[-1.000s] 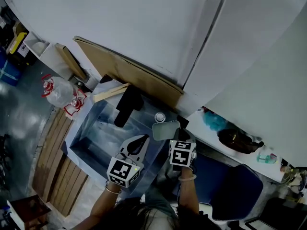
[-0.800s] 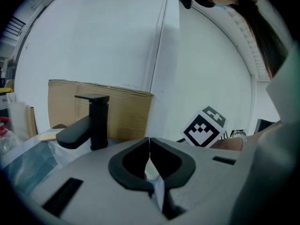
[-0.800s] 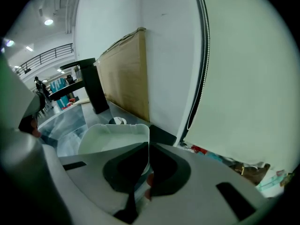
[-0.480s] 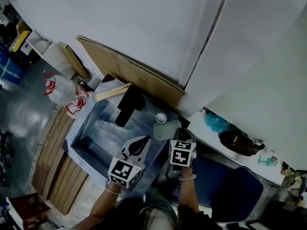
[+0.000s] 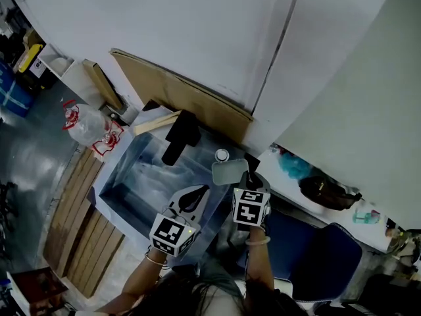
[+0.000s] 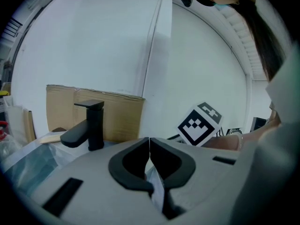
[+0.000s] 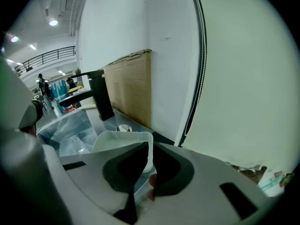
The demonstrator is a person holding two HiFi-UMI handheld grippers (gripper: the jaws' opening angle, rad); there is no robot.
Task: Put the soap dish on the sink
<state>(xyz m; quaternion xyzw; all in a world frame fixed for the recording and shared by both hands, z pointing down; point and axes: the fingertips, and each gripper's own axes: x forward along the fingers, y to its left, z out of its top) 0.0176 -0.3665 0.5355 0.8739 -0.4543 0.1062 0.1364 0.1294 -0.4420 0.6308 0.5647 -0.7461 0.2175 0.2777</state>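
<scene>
A pale soap dish [image 5: 229, 172] [image 7: 123, 143] hangs over the sink's right rear corner, beside a small round knob [image 5: 222, 155] [image 7: 123, 128]. My right gripper [image 5: 246, 183] [image 7: 149, 165] is shut on the dish's near rim. The sink [image 5: 125, 188] is a glassy blue basin with a black faucet [image 5: 180, 135] [image 6: 88, 124] [image 7: 93, 97] at its back. My left gripper [image 5: 192, 197] [image 6: 149, 157] hovers over the sink's front right, shut with nothing between its fingers.
Brown cardboard [image 5: 181, 97] leans on the white wall behind the sink. A plastic bag [image 5: 87, 126] and wooden slats [image 5: 75, 212] lie to the left. A white ledge with a dark bag [image 5: 327, 193] and a blue chair [image 5: 322, 259] stand to the right.
The right gripper has carried the soap dish slightly up and away, nearer the sink's back corner. The left gripper has barely moved.
</scene>
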